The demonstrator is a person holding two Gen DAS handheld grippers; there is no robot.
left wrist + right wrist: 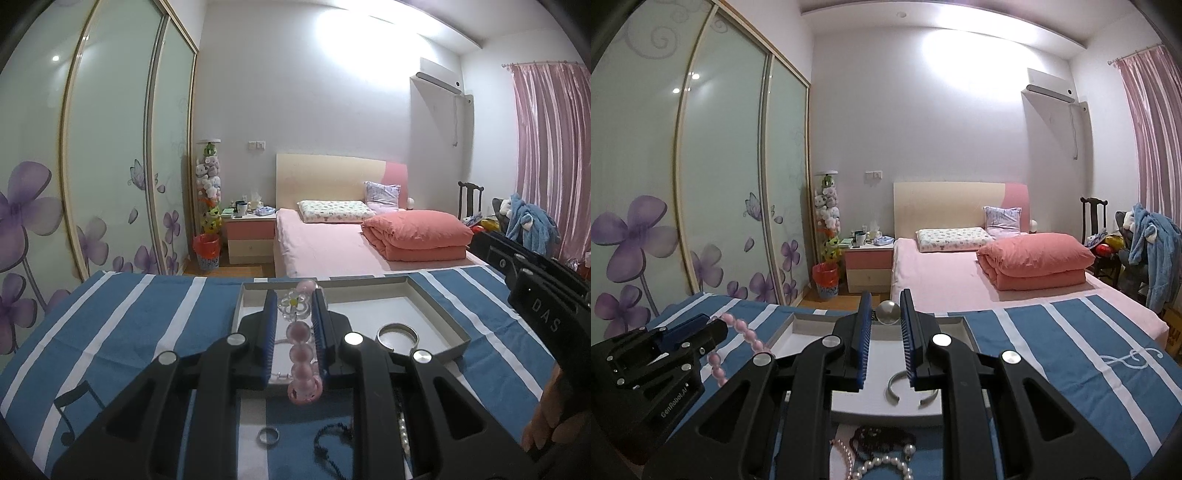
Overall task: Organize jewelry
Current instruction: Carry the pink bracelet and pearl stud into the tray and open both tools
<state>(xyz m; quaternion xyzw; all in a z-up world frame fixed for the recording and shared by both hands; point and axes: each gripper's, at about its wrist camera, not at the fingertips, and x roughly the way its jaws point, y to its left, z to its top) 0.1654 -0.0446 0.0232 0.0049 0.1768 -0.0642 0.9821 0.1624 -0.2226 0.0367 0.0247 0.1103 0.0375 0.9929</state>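
Left gripper (293, 321) clamps pink bead bracelet (299, 354) above tray (436, 314), prob. for drop-in; right gripper (884, 332) fingers nearly closed round silvery piece (889, 312), contact unclear.

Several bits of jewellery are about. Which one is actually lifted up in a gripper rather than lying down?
The pink bead bracelet with the clear flower charm, pinched in the left gripper. The silver bangle lies in the white tray; the small ring rests on the striped cloth.

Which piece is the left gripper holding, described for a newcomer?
Find the blue striped cloth, then the shallow white tray on it. Above the tray, the left gripper pinches a pink bead bracelet, the only piece with a clear flower charm.
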